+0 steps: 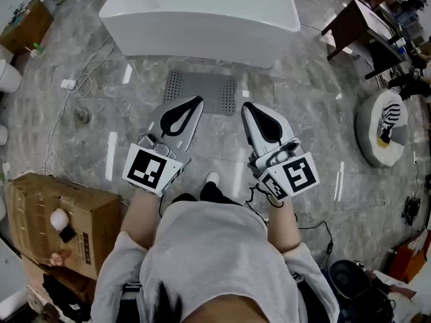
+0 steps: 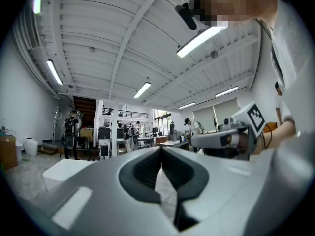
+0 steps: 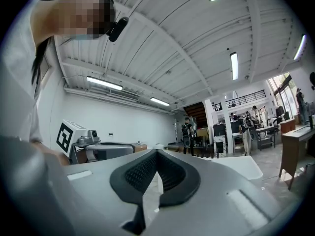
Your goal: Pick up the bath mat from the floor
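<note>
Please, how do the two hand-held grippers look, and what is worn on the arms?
Both the left hand-held gripper and the right hand-held gripper have light grey tapering bodies with black ridged pads. Each carries a white cube with black square markers. A black cable hangs under the right one. The light grey top has sleeves ending near the elbows.

The bath mat [image 1: 202, 91] looks like matt grey rubber with small holes. The floor [image 1: 316, 106] is glossy marbled stone. My left tongs [image 1: 196, 102] and right tongs [image 1: 246, 106] are smooth grey plastic with black textured pads [image 3: 140, 173].
</note>
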The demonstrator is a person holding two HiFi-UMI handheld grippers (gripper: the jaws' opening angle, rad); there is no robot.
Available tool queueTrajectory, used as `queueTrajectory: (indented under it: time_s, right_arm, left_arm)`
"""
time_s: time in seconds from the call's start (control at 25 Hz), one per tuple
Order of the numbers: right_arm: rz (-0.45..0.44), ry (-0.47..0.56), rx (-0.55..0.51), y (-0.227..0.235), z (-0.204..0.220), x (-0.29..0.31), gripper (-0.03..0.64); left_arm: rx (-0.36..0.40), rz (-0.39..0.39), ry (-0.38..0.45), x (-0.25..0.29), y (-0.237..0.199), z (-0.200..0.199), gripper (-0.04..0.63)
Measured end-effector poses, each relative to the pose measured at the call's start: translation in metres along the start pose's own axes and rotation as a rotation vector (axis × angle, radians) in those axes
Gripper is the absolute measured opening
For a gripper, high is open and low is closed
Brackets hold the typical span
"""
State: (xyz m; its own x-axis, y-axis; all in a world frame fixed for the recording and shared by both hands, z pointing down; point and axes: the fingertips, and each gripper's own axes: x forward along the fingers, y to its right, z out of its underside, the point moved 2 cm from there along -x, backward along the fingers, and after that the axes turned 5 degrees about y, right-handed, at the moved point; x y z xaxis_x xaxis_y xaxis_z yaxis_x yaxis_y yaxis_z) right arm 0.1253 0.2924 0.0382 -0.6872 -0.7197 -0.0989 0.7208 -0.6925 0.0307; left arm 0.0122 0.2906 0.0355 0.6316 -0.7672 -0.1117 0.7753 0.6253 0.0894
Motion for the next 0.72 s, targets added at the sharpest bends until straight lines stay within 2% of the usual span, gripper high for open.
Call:
queueTrajectory:
  time_s: [0.4, 0.72]
  right_arm:
    - [-0.017, 0.008, 0.026, 0.042, 0.006, 0.009, -0.002]
    - [0.008, 0.006, 0.028, 0.066, 0.008, 0.048, -0.002]
  left_arm:
    - [0.001, -0.031, -0.017, 0.034, -0.004, 0.009, 0.001]
    - [0.002, -0.015, -0.025, 0.063, -0.043, 0.011, 0.0]
